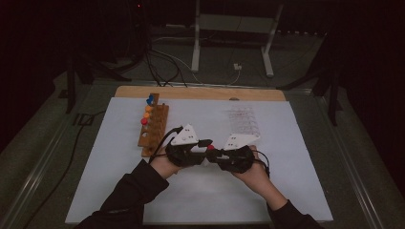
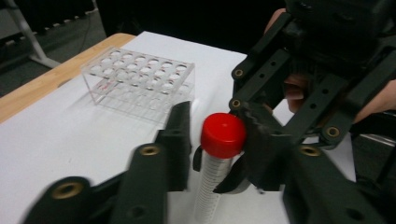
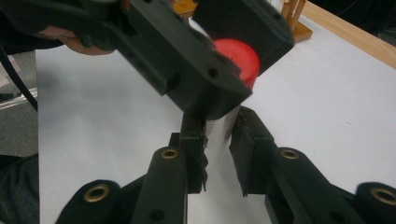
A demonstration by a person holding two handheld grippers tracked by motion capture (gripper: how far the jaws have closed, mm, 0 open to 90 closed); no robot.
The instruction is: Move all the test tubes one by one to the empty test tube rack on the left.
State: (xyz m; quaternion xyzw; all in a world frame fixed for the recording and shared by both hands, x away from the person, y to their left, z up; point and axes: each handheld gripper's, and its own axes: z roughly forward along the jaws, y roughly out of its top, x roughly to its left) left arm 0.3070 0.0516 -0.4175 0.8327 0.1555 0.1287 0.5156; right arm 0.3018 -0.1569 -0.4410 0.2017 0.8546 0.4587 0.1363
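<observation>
A clear tube (image 2: pixel 208 186) with a red cap (image 2: pixel 223 135) stands upright between both grippers at the middle of the white mat. My right gripper (image 3: pixel 218 140) is shut on the tube's body (image 3: pixel 219 123) below the cap. My left gripper (image 2: pixel 219 135) comes from the opposite side with the red cap (image 3: pixel 240 58) between its jaws. One pad touches the cap and a thin gap shows at the other pad. In the high view the two grippers (image 1: pixel 206 144) (image 1: pixel 217 152) meet nose to nose around the cap (image 1: pixel 210 147).
A wooden rack (image 1: pixel 154 125) with several colour-capped tubes stands at the back left of the mat. A clear plastic rack (image 1: pixel 243 121) (image 2: pixel 140 84) stands at the back right. The white mat (image 1: pixel 296 157) lies on a wooden table; cables trail off to the left.
</observation>
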